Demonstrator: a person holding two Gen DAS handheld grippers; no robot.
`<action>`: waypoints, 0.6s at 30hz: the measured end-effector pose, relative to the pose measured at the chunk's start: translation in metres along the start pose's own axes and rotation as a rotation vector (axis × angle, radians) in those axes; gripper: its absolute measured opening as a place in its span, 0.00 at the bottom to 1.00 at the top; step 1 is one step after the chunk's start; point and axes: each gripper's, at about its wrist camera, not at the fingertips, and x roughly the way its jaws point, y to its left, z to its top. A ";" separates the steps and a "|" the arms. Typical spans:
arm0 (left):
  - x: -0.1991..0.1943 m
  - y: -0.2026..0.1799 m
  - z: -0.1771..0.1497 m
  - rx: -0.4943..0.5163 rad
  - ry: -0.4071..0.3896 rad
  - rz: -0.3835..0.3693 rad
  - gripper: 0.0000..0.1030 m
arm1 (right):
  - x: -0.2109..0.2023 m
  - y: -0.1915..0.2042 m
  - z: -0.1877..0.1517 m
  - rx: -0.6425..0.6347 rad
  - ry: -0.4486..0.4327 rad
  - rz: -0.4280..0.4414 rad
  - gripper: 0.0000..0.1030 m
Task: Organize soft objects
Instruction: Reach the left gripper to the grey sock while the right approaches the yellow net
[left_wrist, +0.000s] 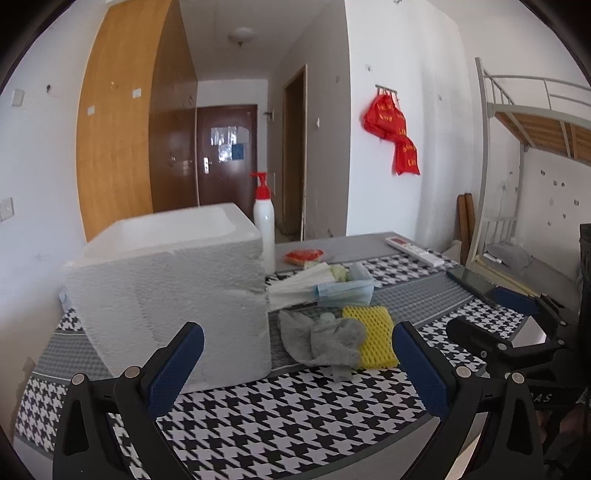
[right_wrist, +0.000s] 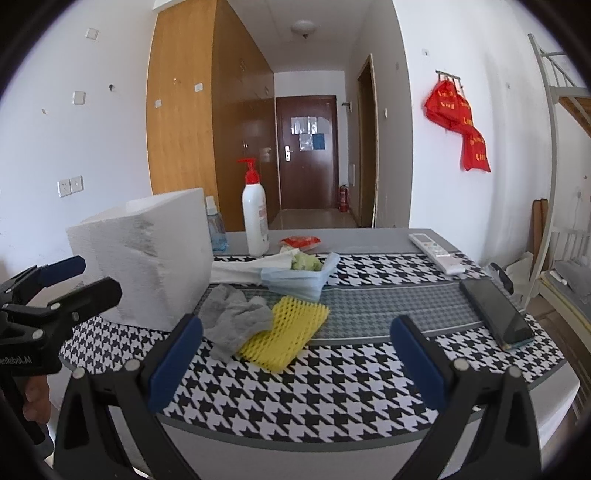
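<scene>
A white foam box stands on the left of the houndstooth table. Right of it lie a grey glove, a yellow foam net, blue face masks, white tissue and a green soft item. My left gripper is open and empty, just before the glove. My right gripper is open and empty near the yellow net; it also shows in the left wrist view.
A white pump bottle and a blue spray bottle stand behind the box. A red packet, a remote and a phone lie on the table. A bunk bed stands right.
</scene>
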 end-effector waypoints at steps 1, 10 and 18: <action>0.004 -0.001 0.000 0.003 0.010 -0.006 0.99 | 0.003 -0.001 0.000 0.001 0.007 0.000 1.00; 0.036 -0.012 -0.004 0.021 0.095 -0.047 0.99 | 0.024 -0.016 -0.003 0.014 0.064 -0.011 1.00; 0.060 -0.025 -0.007 0.038 0.158 -0.089 0.96 | 0.035 -0.029 -0.006 0.034 0.091 -0.021 1.00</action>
